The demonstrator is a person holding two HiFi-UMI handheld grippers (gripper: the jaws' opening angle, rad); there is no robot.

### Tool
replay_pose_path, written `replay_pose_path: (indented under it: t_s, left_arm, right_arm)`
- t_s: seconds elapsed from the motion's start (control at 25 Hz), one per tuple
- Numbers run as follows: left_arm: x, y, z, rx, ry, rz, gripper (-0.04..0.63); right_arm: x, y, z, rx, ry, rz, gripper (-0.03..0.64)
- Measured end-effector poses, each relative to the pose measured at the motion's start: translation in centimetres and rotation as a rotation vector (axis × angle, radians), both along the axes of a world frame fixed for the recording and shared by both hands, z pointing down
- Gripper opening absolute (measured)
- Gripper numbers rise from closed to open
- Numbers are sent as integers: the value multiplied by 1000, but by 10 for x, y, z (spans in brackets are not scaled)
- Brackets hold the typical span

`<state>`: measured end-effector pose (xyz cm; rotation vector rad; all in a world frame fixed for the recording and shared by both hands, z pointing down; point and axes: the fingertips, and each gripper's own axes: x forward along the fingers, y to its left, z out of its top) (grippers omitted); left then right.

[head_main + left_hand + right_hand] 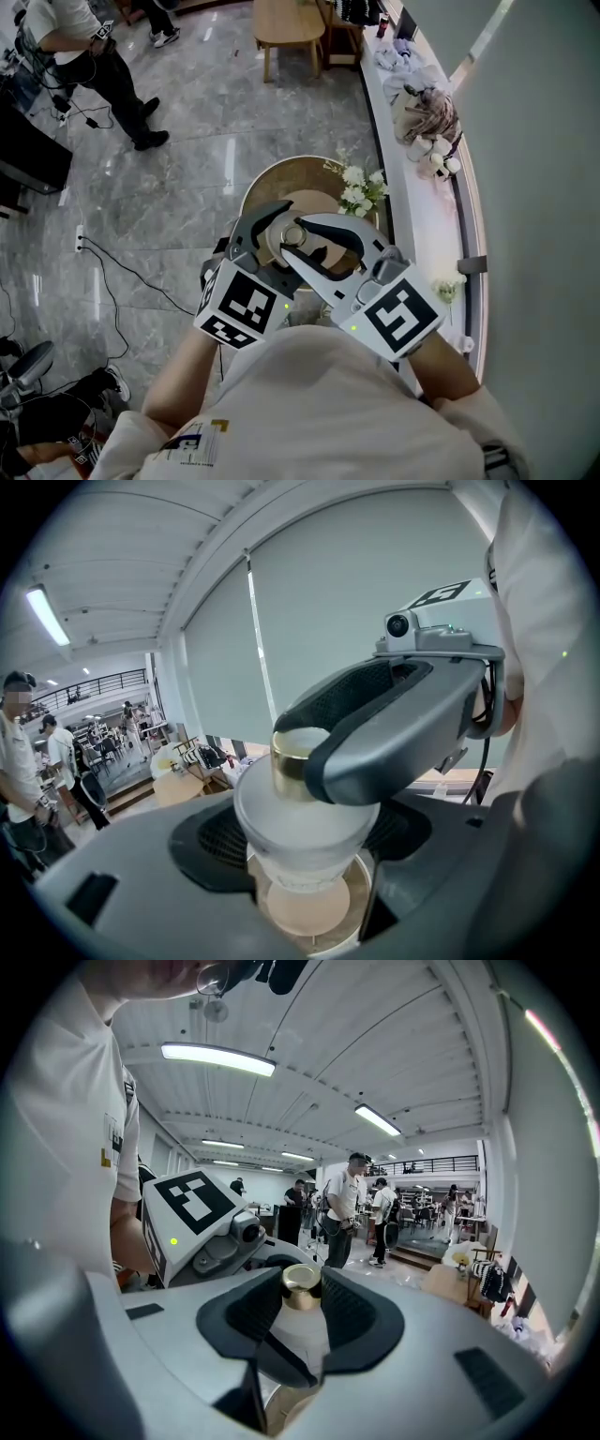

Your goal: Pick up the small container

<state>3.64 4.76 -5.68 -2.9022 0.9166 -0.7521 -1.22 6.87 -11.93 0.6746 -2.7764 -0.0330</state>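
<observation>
We hold the small container (306, 829) in the air above the round desk (265, 185), with our left tongs (305, 853) clamped on its frosted body. Our right tongs (302, 1305) pinch its gold cap (302, 1283).

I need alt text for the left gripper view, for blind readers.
A frosted container sits clamped between the left gripper's jaws, while the right gripper grips its gold cap from the right. Below is a round table.
</observation>
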Motion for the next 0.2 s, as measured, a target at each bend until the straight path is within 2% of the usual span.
replay_pose_path:
  t_s: [0.2]
  left_arm:
    - [-2,4,-1,-3,-1,2,344]
  right_arm:
    - [-2,3,-1,-8,-5,3,126]
